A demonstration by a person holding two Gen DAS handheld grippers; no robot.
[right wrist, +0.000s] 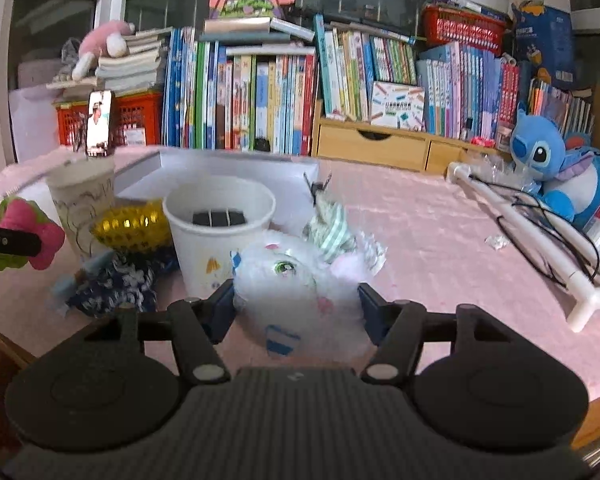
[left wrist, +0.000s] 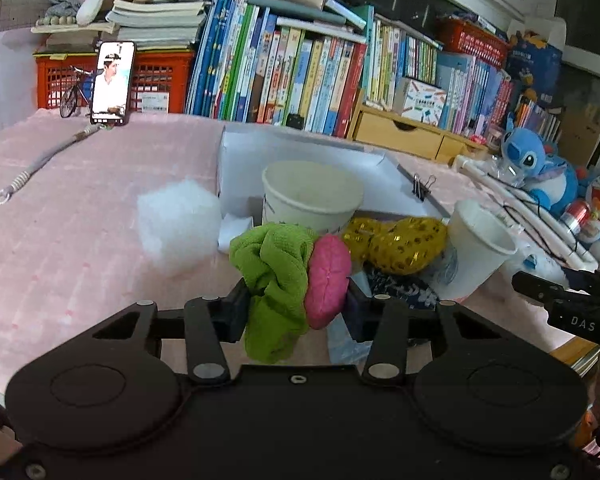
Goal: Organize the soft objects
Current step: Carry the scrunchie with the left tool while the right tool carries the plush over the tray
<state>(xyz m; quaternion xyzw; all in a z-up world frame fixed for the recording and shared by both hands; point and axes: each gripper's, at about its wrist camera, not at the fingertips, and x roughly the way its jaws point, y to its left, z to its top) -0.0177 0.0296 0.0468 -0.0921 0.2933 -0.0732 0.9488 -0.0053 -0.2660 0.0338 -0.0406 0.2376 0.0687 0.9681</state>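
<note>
Left wrist view showed the left gripper (left wrist: 296, 300) clamped on a green cloth (left wrist: 270, 280) and a pink pouch (left wrist: 327, 280), both pads pressing the bundle, which hung clear of the pink table cover (left wrist: 80, 220). Beyond it stood a paper cup (left wrist: 312, 200) in front of a white box (left wrist: 300, 160), a tuft of white stuffing (left wrist: 178, 224) to its left, and a gold sequin pouch (left wrist: 396, 244) to its right. A second cup (left wrist: 474, 248) leaned near the sequin pouch, with a navy floral cloth (left wrist: 400, 290) lying at its foot. A binder clip (left wrist: 422, 186) sat on the box's far edge. A phone (left wrist: 113, 82) stood upright before a red crate (left wrist: 156, 80), books (left wrist: 300, 72) lined the back, and a blue plush (left wrist: 536, 164) sat at the right.

Right wrist view showed the right gripper (right wrist: 296, 304) closed around a white plush (right wrist: 296, 280), its pads against the toy's two sides; whether the toy was lifted off the cover could not be told. A striped cloth (right wrist: 332, 232) lay just behind the plush. The nearest cup in that view held a dark block (right wrist: 219, 217). At the left edge, the other gripper's finger carried the green-and-pink bundle. White tubes (right wrist: 540, 248) lay on the cover at right.
</note>
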